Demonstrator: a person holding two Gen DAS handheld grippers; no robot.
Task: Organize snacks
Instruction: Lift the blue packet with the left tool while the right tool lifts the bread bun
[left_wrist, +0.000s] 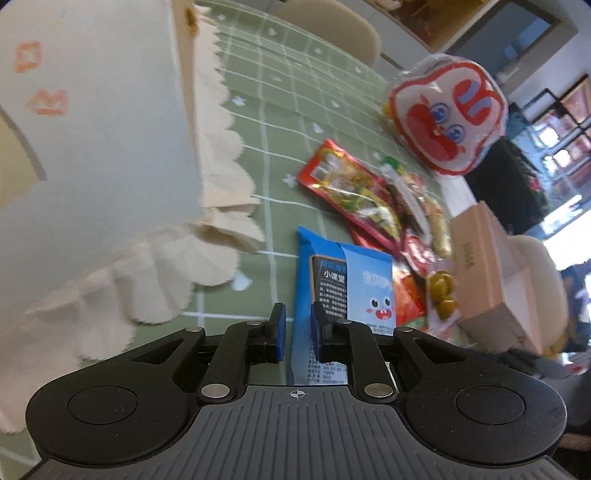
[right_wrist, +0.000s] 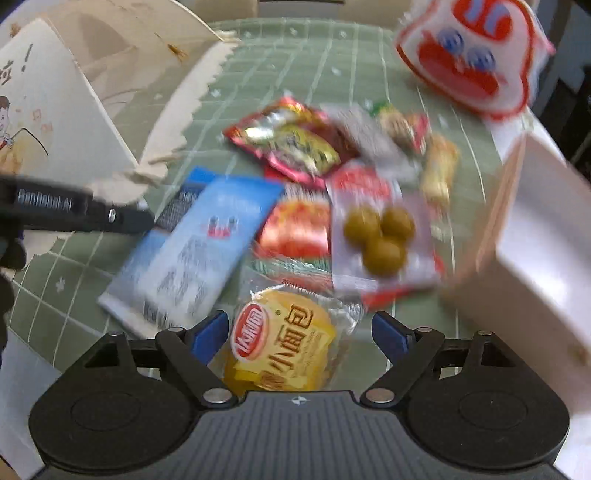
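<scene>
Left gripper (left_wrist: 297, 332): the jaws stand narrowly parted over the near edge of the blue packet (left_wrist: 343, 284); whether the pads press it cannot be told from this view.
Right gripper (right_wrist: 299, 332): the jaws are spread wide, released, with the yellow bread packet (right_wrist: 282, 339) lying between them, touching neither pad.
Blue packet: flat on the table (left_wrist: 280, 122), beside the scalloped cream paper (left_wrist: 207, 251) and just next to the snack pile; in the right wrist view it lies slanted (right_wrist: 199, 254), with the left gripper's black finger (right_wrist: 74, 214) reaching to its far end.
Snack pile: a red and yellow foil pack (right_wrist: 288, 144), a clear pack of green olives (right_wrist: 380, 236) and an orange-red pack (right_wrist: 299, 229) overlap one another in the middle of the table.
Red and white character bag (left_wrist: 448, 118): toward the far right edge of the table, beyond the pile; blurred in both views.
Wooden box (left_wrist: 491, 273): along the right edge of the table, just beside the olives, its open side showing a white inside.
White printed carton (right_wrist: 55, 122): on the left side of the table, standing on the scalloped paper.
Table cover: green cloth with a white grid.
</scene>
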